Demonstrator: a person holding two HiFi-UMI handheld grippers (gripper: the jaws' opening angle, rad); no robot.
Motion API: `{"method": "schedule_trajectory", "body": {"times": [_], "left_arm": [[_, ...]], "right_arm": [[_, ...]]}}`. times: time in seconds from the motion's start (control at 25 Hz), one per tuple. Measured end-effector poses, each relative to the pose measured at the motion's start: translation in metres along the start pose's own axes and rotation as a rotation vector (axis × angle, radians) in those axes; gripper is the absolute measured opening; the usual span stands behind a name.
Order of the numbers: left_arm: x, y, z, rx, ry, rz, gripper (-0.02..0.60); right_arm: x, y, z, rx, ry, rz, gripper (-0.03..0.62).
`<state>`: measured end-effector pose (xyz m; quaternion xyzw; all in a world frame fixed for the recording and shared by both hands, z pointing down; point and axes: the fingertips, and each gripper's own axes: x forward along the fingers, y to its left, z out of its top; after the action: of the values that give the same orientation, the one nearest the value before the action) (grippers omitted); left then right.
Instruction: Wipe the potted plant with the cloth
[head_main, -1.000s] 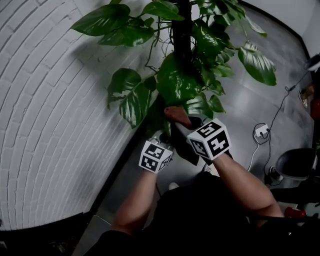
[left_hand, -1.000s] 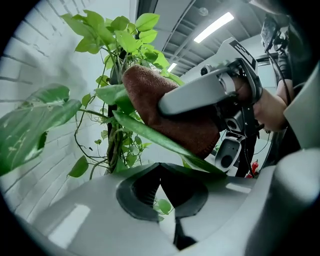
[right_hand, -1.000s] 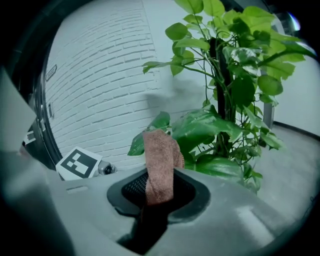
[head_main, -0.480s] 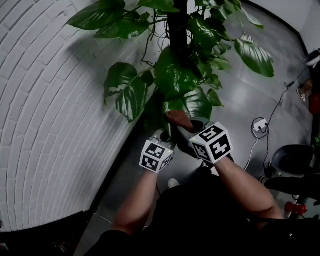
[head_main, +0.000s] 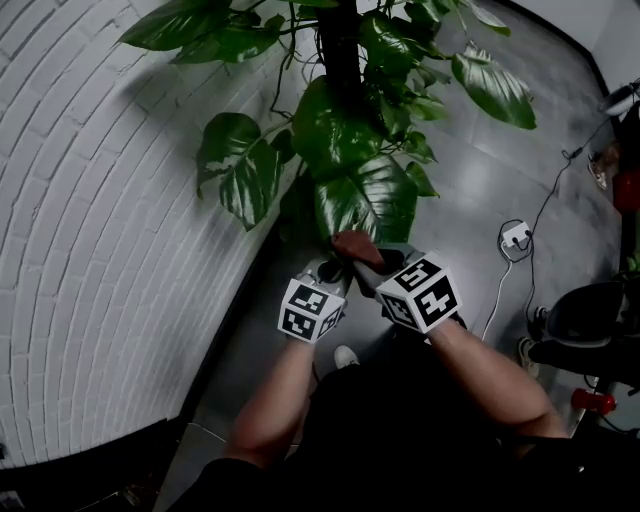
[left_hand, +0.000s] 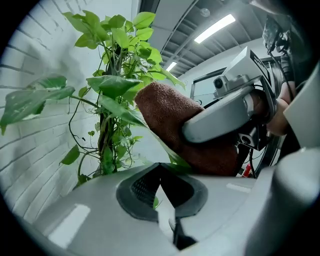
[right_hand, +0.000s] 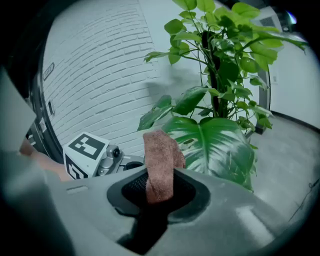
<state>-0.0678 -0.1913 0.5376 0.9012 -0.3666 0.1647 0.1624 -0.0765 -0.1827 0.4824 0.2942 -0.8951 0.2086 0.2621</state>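
1. Clamped tight in the jaws of the right gripper (right_hand: 159, 192): a brown cloth (right_hand: 161, 157), its folded end standing up toward 12 o'clock, just below the big leaf (right_hand: 215, 142).
2. Closed down, seemingly pinching that leaf's thin edge: the jaws of the left gripper (left_hand: 162, 197), with the cloth close by at 1 o'clock.
3. Standing at 12 o'clock in the head view, near the brick wall (head_main: 90, 200) at 9 o'clock: the plant (head_main: 340, 110).
4. Soft, light and floppy, probably; best gripped near the fold, as here.
5. Thin, glossy, likely easy to tear; best steadied at the tip and wiped gently from stem outward.
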Motion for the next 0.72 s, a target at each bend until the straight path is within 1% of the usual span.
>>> {"method": "schedule_trajectory", "body": {"times": [0.4,0.72], "left_arm": [[-0.001,-0.021,-0.013,0.019,0.019,-0.050,0.017],[-0.008,-0.026,-0.020,0.034,0.033,-0.070,0.017]], "right_arm": [[-0.014,0.015,-0.033,0.036,0.027,-0.017,0.067],[-0.031,0.029,-0.038,0.069,0.018,-0.008,0.068]]}}
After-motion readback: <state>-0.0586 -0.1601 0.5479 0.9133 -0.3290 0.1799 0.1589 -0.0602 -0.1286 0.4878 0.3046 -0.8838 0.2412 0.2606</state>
